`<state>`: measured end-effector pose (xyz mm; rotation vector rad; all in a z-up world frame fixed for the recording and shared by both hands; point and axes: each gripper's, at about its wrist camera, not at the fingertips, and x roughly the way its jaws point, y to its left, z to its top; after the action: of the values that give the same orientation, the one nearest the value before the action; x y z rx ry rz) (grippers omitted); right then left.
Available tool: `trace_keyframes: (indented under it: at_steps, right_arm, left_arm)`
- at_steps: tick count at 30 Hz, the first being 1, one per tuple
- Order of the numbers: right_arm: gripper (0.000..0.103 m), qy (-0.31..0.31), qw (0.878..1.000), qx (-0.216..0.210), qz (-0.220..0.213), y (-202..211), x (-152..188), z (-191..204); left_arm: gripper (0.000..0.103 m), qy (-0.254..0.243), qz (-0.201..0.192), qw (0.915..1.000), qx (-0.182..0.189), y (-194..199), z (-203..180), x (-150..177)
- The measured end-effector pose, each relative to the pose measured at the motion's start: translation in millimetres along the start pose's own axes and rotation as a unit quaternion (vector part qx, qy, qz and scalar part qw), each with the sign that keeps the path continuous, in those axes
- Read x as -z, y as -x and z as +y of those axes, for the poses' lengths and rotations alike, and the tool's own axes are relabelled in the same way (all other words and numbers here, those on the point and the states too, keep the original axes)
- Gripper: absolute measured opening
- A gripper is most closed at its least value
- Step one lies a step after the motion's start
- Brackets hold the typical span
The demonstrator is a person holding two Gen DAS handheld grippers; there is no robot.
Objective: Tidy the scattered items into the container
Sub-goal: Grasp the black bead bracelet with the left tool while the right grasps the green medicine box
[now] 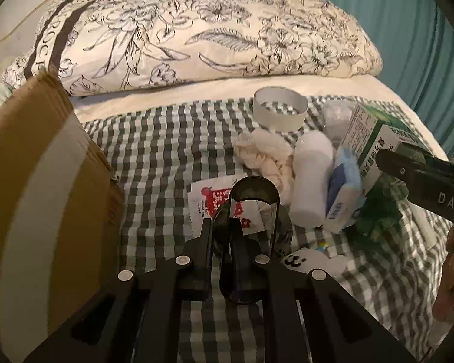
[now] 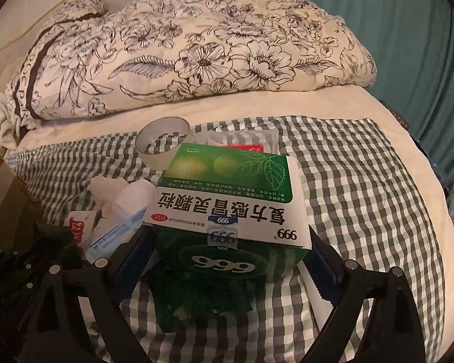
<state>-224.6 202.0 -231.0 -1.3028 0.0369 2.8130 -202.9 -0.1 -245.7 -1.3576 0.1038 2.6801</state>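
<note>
The left gripper (image 1: 224,224) pinches the smoky, rigid, slick plastic cup (image 1: 251,211) by its rim. The right gripper (image 2: 230,242), fingers spread, straddles the light, crushable green-and-white cardboard medicine box (image 2: 227,208) at twelve o'clock on the bed; its side walls look the best hold.

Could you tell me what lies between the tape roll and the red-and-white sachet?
In the left wrist view, only bare checked cloth lies between the tape roll and the sachet; the cream fabric bundle sits just right of that line.
</note>
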Motion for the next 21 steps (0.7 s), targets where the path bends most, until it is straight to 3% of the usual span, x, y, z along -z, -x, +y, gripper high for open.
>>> trace_keyframes:
  at_steps: [11,21]
  right_arm:
    - [0.093,-0.020,0.999,-0.012,-0.031,62,3,-13]
    - [0.093,-0.002,0.997,-0.018,-0.075,143,8,0]
  left_arm:
    - [0.011,0.003,-0.037,0.9992,0.011,59,-4,-3]
    - [0.011,0.012,-0.081,0.9965,0.015,136,-1,6]
